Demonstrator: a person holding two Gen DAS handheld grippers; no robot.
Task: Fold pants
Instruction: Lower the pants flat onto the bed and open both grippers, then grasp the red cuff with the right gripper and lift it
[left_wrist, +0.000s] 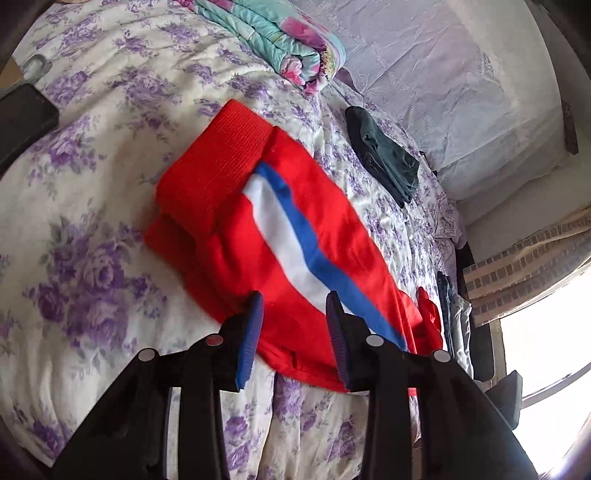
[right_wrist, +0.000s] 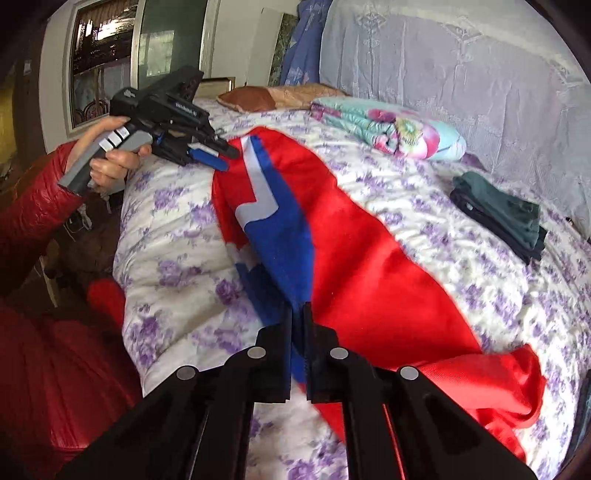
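Pinching red pants (right_wrist: 369, 266), right hand-held gripper (right_wrist: 297, 314)

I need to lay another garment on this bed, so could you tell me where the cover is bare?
Bare floral bedcover lies left of the red trousers with the blue-and-white stripe, and between them and the folded dark green garment. It is crowded by the rolled turquoise floral quilt.

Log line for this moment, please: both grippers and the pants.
left gripper: open, above pants | right gripper: shut on red pants | pants: partly folded on floral bedspread | dark folded garment: apart
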